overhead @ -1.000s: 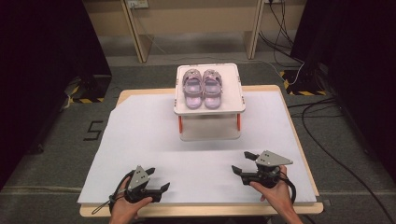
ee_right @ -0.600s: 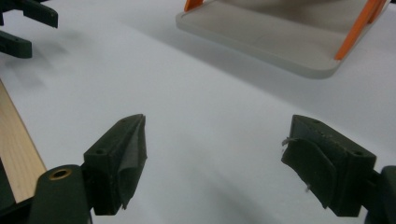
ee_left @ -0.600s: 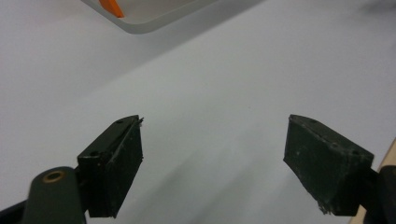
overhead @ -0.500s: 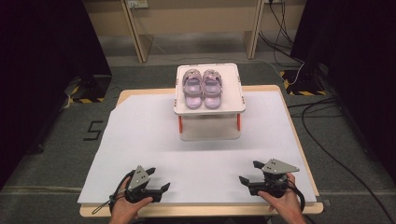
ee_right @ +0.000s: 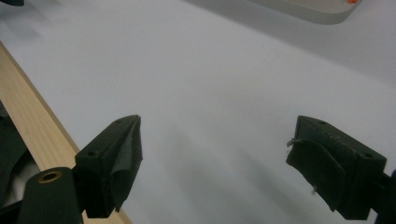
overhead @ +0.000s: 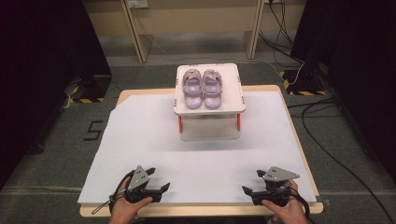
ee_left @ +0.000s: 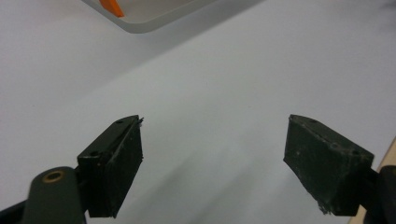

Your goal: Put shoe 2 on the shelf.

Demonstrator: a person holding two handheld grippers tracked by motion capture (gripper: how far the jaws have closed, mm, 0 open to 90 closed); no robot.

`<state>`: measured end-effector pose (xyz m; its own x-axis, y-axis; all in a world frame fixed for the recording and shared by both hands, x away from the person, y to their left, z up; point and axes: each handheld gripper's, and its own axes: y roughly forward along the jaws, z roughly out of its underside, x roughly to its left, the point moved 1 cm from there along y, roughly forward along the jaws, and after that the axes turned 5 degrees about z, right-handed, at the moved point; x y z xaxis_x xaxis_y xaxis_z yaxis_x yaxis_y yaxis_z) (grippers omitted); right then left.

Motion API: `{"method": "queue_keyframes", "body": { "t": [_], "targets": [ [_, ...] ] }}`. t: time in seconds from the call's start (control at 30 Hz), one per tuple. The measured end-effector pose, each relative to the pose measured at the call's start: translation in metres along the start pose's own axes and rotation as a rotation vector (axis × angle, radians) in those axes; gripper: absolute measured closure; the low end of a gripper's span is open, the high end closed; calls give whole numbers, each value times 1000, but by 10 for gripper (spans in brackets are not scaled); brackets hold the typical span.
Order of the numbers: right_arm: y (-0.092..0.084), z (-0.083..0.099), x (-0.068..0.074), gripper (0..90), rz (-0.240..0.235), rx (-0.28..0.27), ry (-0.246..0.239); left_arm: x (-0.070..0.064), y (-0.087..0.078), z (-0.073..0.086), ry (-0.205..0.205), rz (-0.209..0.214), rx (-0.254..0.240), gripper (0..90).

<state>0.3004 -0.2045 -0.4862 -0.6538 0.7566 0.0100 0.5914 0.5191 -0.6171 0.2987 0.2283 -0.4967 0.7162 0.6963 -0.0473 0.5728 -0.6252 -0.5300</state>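
A pair of small purple shoes (overhead: 202, 87) stands side by side on a white raised tray (overhead: 234, 105) with orange legs, at the far middle of the table. My left gripper (overhead: 159, 179) rests near the front edge at the left, held by a hand, jaws wide apart. In the left gripper view the left gripper (ee_left: 215, 121) is open over bare white sheet. My right gripper (overhead: 252, 182) sits near the front edge at the right, also open. The right gripper (ee_right: 219, 121) has nothing between its fingers.
A white sheet (overhead: 140, 140) covers the wooden table (overhead: 299, 207). The tray's base (ee_left: 154, 18) with an orange leg (ee_left: 112, 7) lies ahead of the left gripper. The table's wooden edge (ee_right: 32, 126) runs beside the right gripper. Cables (overhead: 327, 135) trail on the floor at the right.
My right gripper has drawn back toward the near edge and slightly right. The left gripper has stayed put. The shoes and tray have not moved.
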Motion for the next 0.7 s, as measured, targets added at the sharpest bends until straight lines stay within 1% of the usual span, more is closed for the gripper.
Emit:
{"method": "queue_keyframes", "body": {
  "t": [0.2, 0.47, 0.7],
  "targets": [
    [-2, 5, 1, 164, 9, 21, 9, 0, 0, 0, -1, 1, 0, 188],
    [-4, 11, 4, 164, 15, 60, 0, 0, 0, 0, -2, 2, -2, 188],
    [-8, 14, 6, 164, 22, 66, -11, 1, -1, 0, -3, 1, -2, 188]
  ]
}}
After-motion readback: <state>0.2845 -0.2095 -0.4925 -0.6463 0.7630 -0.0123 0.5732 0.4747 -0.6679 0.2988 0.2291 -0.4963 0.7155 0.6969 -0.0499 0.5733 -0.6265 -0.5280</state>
